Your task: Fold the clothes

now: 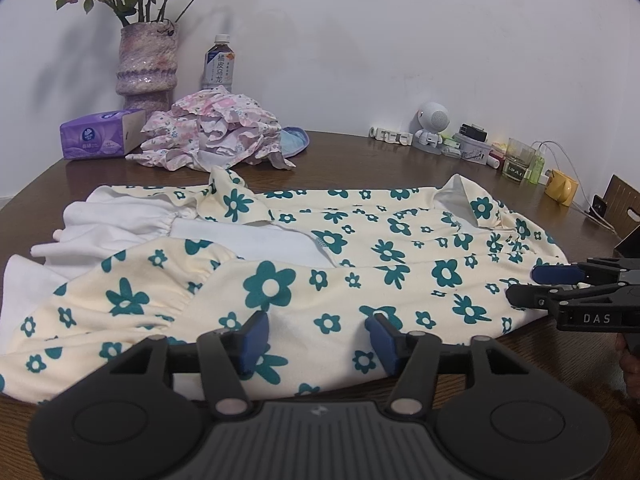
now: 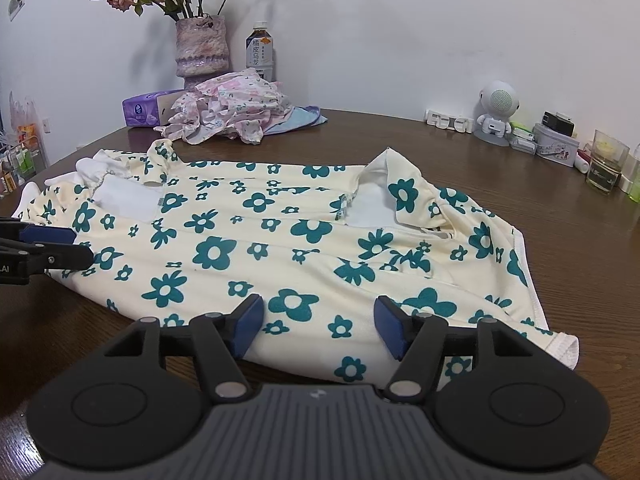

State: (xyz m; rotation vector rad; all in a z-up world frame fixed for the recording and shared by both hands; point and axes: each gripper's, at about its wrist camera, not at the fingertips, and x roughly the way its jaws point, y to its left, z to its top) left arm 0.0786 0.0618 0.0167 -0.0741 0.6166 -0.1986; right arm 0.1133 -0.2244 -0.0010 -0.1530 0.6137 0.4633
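the left gripper point(image 1: 316, 336) and right gripper point(image 2: 318, 326) hover with jaws spread over the near edge of the cream garment with teal flowers point(image 1: 340, 264), spread on the dark wooden table point(image 2: 460, 152); nothing is pinched. the right gripper reads "das". behind lie a crumpled pink floral garment point(image 1: 212, 132), purple tissue pack point(image 1: 96, 140) and a chinese-labelled tea bottle point(image 1: 219, 62).

A cream garment point(image 2: 280, 248) printed with teal flowers lies spread flat across the brown desk point(image 2: 520, 184), folded lengthwise so its white inner side shows at two spots along the far edge. Its gathered sleeves point(image 1: 120, 220) bunch toward nine o'clock; the white-stitched hem point(image 2: 560, 344) lies toward four o'clock. At twelve o'clock, well apart from it, a crumpled pink floral garment point(image 1: 216, 132) sits in a heap.
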